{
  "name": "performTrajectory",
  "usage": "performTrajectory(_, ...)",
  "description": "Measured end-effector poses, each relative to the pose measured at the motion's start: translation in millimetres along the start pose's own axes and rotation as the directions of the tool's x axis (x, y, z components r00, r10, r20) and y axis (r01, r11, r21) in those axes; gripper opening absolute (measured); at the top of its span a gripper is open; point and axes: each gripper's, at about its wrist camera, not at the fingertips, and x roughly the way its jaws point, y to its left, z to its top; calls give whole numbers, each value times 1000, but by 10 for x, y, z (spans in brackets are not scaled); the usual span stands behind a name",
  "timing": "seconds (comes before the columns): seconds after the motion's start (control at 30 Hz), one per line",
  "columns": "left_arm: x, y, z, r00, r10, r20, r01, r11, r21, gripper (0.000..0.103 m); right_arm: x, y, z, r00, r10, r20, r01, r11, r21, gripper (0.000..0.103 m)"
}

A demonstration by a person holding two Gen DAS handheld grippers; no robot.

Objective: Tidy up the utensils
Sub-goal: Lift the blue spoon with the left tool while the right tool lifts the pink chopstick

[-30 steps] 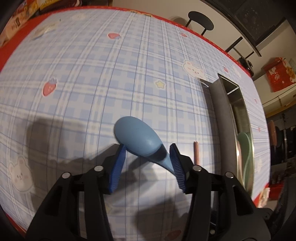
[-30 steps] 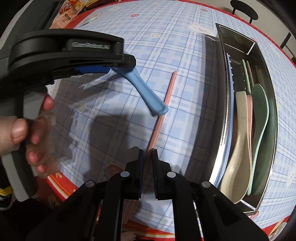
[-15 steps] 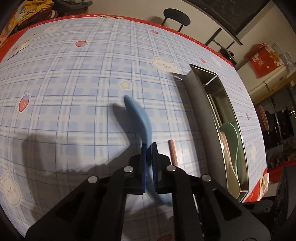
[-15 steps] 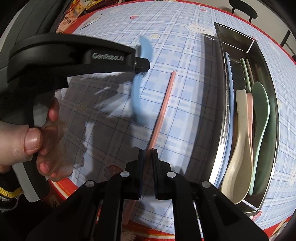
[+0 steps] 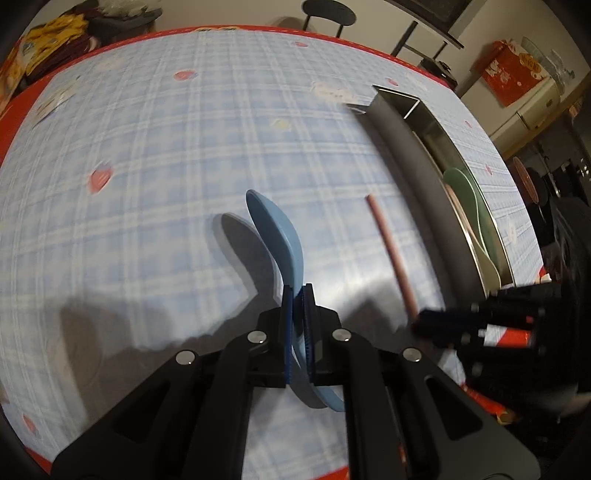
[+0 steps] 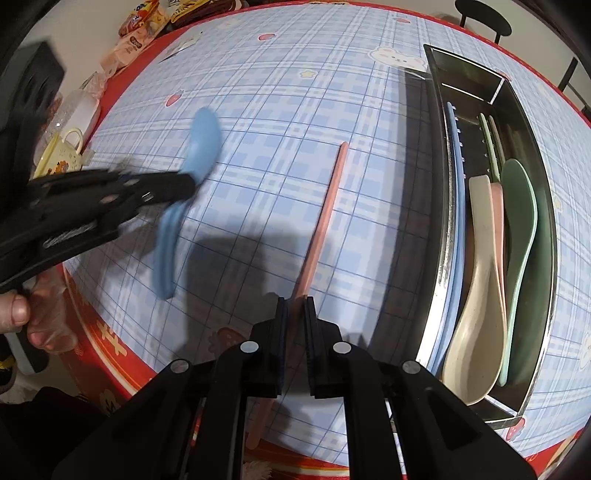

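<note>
My left gripper (image 5: 298, 295) is shut on the handle of a blue spoon (image 5: 277, 236) and holds it above the checked tablecloth; the spoon also shows in the right wrist view (image 6: 201, 147). My right gripper (image 6: 295, 306) is shut on a long pink chopstick (image 6: 327, 210), which points away over the cloth; it also shows in the left wrist view (image 5: 389, 251). A steel utensil tray (image 6: 443, 229) at the right holds a cream spoon (image 6: 476, 295), a green spoon (image 6: 521, 206), a pink spoon and a blue utensil.
The table's red edge (image 6: 122, 354) runs close below both grippers. A yellow cup (image 6: 62, 155) and snack packets (image 6: 136, 40) sit at the far left edge. A black stool (image 5: 328, 11) stands beyond the table.
My left gripper closed on the blue spoon, turned it on edge and lifted it off the cloth, moving left and up. My right gripper stayed shut on the chopstick.
</note>
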Motion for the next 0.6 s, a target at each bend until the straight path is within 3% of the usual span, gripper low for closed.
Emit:
performTrajectory(0.2,-118,126,-205,997,-75,11,76,990,-115,9,-38,68,-43,1000,-6,15,6,1000,0,9)
performTrajectory(0.37,-138,-17,-283,996,-88,2,87,993,-82,9,-107,32,-69,999,-3,34,2,1000,28,1)
performTrajectory(0.6,-60,-169,-287,996,-83,-24,82,996,-47,9,-146,-59,-137,999,5,36,-7,997,70,1)
